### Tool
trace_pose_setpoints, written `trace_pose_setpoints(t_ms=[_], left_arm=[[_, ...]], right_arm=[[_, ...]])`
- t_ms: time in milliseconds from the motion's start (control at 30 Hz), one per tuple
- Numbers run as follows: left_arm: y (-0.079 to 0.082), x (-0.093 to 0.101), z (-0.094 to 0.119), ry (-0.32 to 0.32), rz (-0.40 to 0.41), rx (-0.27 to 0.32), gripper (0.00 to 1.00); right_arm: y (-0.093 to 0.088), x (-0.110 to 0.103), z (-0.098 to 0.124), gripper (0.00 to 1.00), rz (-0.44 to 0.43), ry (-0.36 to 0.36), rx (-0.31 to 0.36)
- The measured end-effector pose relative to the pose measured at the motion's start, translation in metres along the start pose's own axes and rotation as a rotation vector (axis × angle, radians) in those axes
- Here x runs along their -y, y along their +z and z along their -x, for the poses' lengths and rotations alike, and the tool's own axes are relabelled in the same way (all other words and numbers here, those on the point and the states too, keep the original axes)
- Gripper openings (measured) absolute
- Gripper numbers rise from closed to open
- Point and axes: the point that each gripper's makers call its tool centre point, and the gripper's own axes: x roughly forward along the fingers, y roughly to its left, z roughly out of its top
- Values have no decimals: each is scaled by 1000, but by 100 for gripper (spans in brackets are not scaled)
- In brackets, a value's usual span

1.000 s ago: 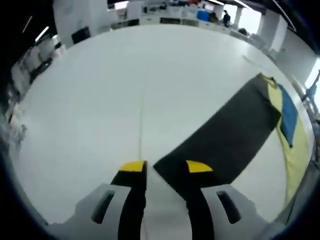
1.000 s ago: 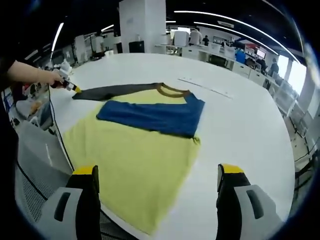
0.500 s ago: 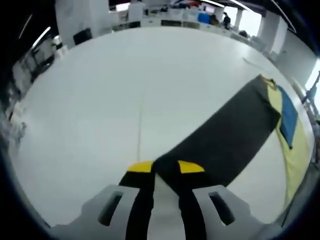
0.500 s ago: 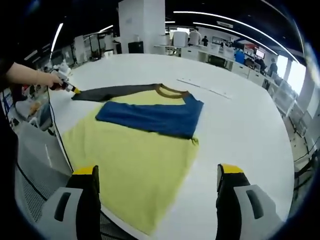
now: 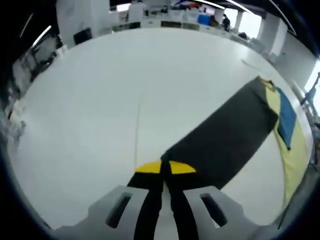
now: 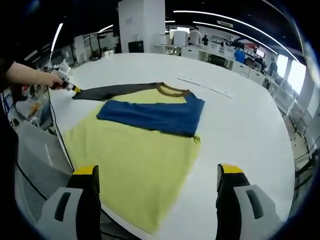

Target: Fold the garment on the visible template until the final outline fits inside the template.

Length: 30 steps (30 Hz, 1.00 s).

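Pinching the cuff of the dark sleeve (image 5: pixel 220 142), the left tongs (image 5: pixel 165 167) were clenched on it at the far left of the white tabletop (image 5: pixel 100 100); a thin bite might slip when lifted. Rightward, the yellow shirt (image 6: pixel 135 155) lay flat with its blue sleeve (image 6: pixel 152 116) folded across, hem overhanging the edge and liable to slide. The right tongs (image 6: pixel 157 177) hung released above it.

Looks like a big open-plan lab or office floor. There's a huge white table (image 6: pixel 240 120) in the middle, long strip lights (image 6: pixel 220 15) across a dark ceiling, a fat white column (image 6: pixel 142 25), and rows of white desks (image 6: pixel 200 50) at the back with people (image 6: pixel 195 36) standing around them. Bright windows (image 6: pixel 297 75) run along one side.
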Motion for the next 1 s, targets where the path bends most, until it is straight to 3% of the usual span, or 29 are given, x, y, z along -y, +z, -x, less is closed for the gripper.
trace_pose_setpoints(t_ms=[133,267,500,800,1000], left_arm=[[5,5,6,-8,6,15,0],[12,6,12,-22,70,48,0],[21,2,25,-11,68,72,0],[49,4,44,16,57,147,0],[69,12,59,14,95,200,0]], right_arm=[[0,1,1,97,-17,-8,9],[2,-2,0,97,-17,0,20],[2,-3,0,97,-11,13,29],[4,-2,0,97,-6,25,52],[2,2,5,97,-7,29,62]])
